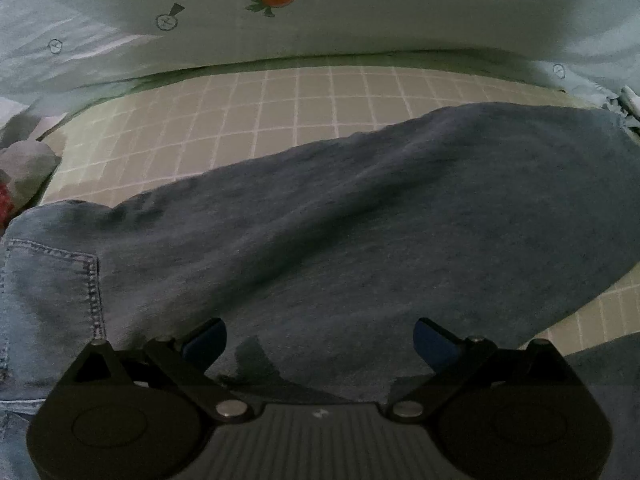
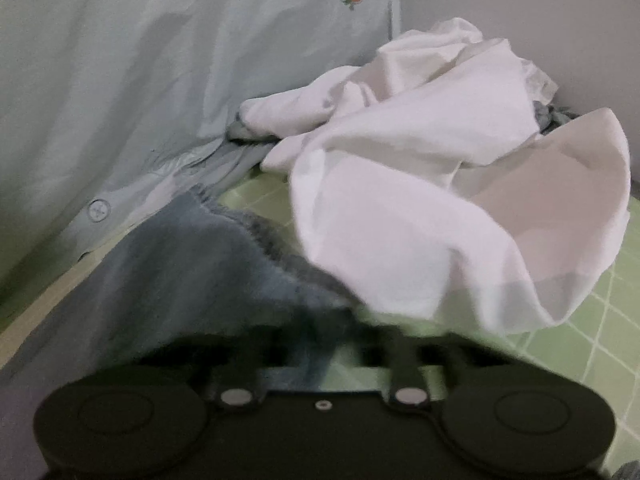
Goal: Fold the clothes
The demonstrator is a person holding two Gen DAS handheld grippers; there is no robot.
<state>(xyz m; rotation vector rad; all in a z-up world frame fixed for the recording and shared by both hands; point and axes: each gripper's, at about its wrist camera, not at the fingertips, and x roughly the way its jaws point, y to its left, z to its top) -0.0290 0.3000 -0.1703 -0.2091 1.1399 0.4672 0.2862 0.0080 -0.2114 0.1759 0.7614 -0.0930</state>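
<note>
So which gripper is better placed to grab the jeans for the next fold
Probably left. The left gripper is open right over the jeans, clear of other clothes. The right gripper's view is blurred, at the frayed hem, crowded by a white garment.

No legible text, labels, brands or numbers on any surface.

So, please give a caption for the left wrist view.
Open left tongs over blue denim garment on checked sheet.
</note>
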